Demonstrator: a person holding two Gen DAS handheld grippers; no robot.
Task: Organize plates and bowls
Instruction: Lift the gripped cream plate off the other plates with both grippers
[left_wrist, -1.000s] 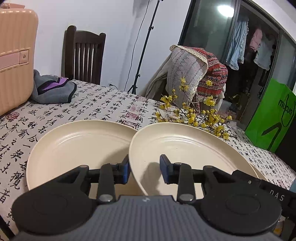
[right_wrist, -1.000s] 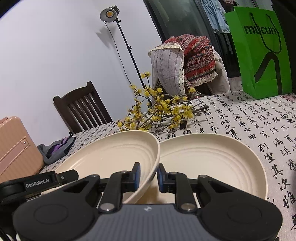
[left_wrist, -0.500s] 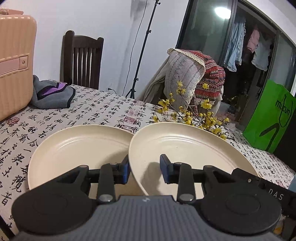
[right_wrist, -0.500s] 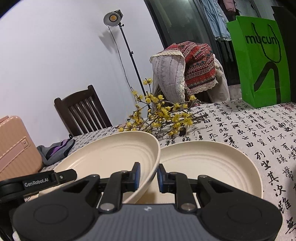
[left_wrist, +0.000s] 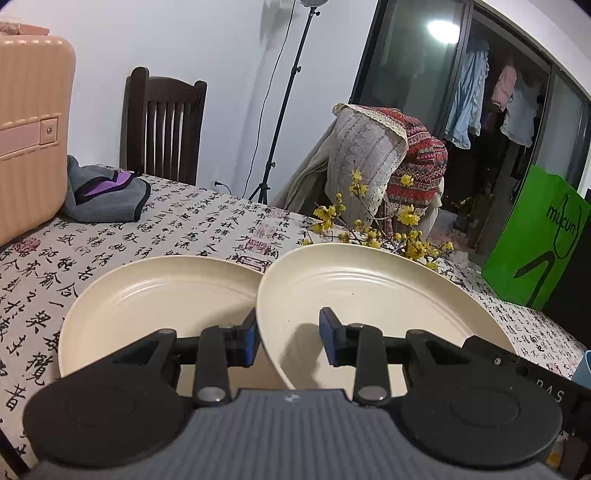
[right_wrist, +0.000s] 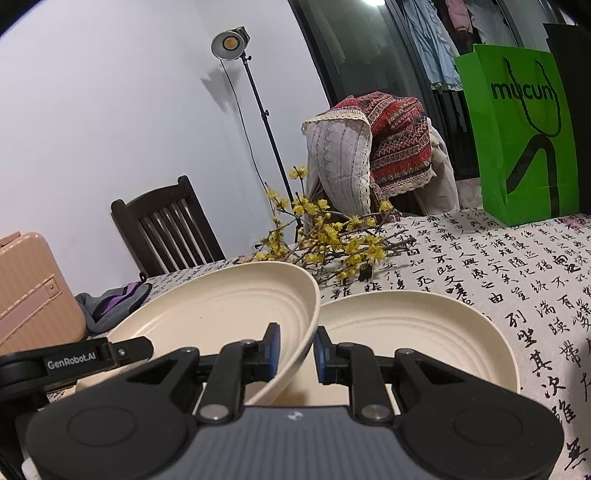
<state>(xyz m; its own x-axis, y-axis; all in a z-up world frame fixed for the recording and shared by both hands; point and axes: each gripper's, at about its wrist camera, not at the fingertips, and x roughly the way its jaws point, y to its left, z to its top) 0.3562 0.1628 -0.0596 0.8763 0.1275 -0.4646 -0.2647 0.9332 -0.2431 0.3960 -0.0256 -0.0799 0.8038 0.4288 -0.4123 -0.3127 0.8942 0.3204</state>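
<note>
A cream plate (left_wrist: 369, 295) hangs tilted just above the table, gripped at opposite rims. My left gripper (left_wrist: 290, 332) is shut on its left rim, one pad outside the wall and one inside. In the right wrist view the same plate (right_wrist: 221, 317) has its right rim pinched in my right gripper (right_wrist: 297, 343), which is shut on it. A second cream plate (left_wrist: 155, 295) lies flat on the tablecloth, under the held plate's left edge. A third cream plate (right_wrist: 413, 332) lies flat under its right edge.
Yellow flower branches (left_wrist: 369, 229) lie just beyond the plates. A pink suitcase (left_wrist: 29, 129) and a grey-purple cloth (left_wrist: 103, 195) sit at far left. A green paper bag (right_wrist: 524, 140) stands at far right, with a dark wooden chair (left_wrist: 162, 125) behind the table.
Both grippers keep the same hold on the plate. The table and the flat plates sit slightly lower in both views than a second ago.
</note>
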